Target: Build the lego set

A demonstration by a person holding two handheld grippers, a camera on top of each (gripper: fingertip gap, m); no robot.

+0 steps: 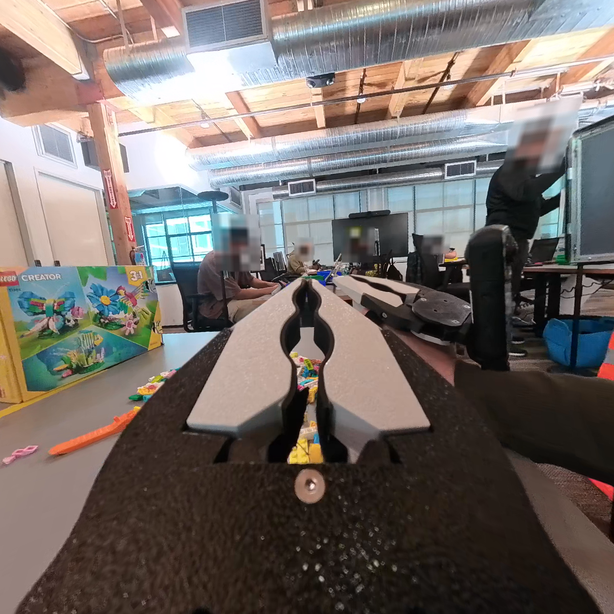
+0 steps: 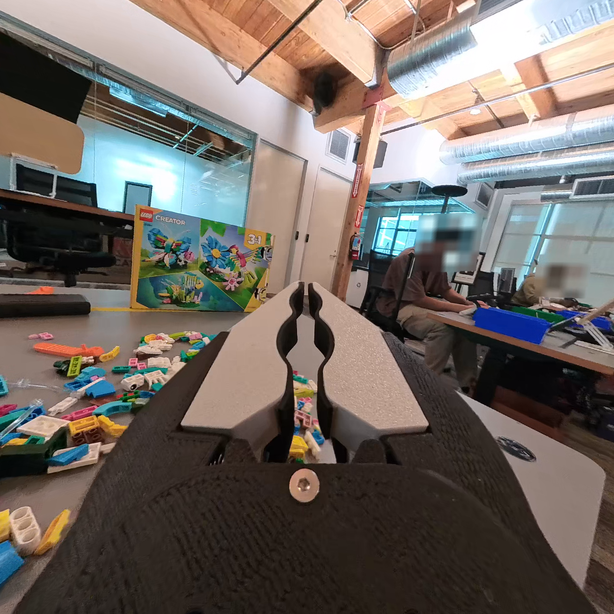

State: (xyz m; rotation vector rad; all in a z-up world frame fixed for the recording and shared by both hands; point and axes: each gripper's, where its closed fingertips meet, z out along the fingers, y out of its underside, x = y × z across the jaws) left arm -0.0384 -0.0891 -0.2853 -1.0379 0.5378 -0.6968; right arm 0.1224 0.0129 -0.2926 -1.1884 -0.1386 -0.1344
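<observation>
Bricks (image 2: 99,392) loose before box (image 2: 199,262) on worktop (image 2: 109,325), nothing assembled; both hand-held grippers (image 1: 306,282) (image 2: 306,285) closed, empty.

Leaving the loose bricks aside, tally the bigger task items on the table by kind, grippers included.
Grippers: 2, the left gripper and the right gripper, each with fingertips nearly touching and nothing between them
Lego set box: 1
Orange brick separator: 1
Total: 4
The loose bricks are too many to count.

Loose bricks (image 2: 99,382) partly hidden behind right hand-held gripper (image 2: 306,285); set box (image 1: 79,329) cut off at left edge.
</observation>
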